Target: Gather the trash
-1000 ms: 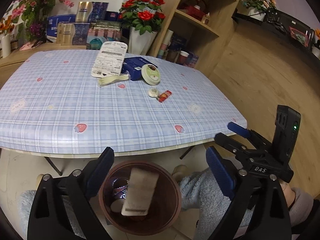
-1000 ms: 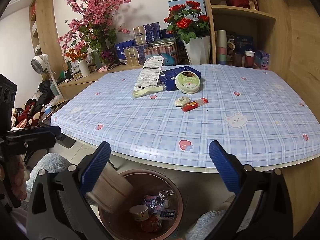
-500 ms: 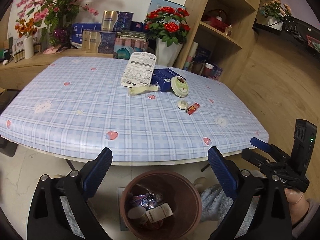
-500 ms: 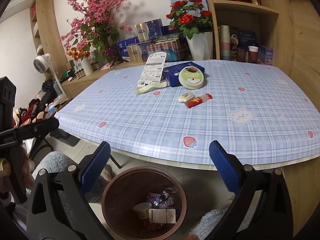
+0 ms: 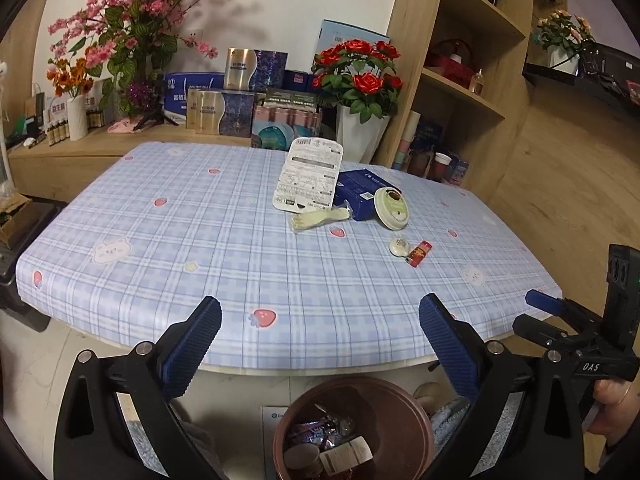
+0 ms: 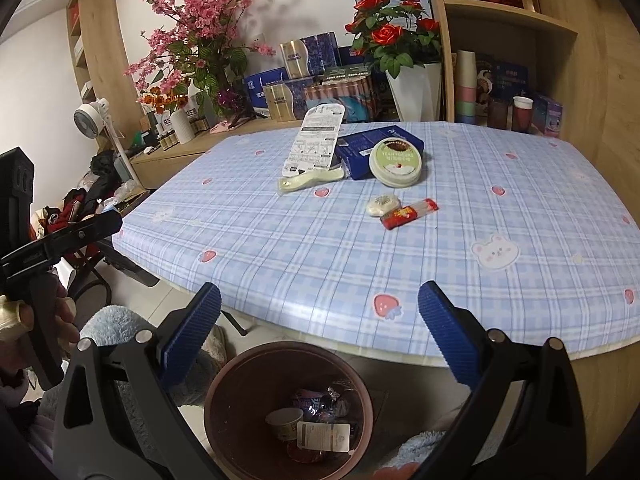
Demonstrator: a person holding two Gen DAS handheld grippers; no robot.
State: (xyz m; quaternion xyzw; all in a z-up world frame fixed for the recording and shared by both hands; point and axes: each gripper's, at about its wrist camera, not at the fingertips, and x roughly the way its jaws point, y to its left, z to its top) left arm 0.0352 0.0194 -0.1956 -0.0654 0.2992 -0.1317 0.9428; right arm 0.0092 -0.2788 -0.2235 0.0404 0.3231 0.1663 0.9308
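Hovering over the brown waste bin (image 5: 356,428) at the frame's bottom, my left claw (image 5: 320,344) has just been opening and gapes wide, empty. My right claw (image 6: 318,340) gapes empty too. The red wrapper (image 6: 408,212) lies mid-table, right of centre.

A bin (image 6: 224,396) stands on the floor before the table (image 6: 440,248), holding a cup (image 6: 285,421) and a box (image 6: 323,435), while a card (image 5: 309,174), round tub (image 5: 391,210) and wrapper (image 5: 419,253) lie on the table's far right part.
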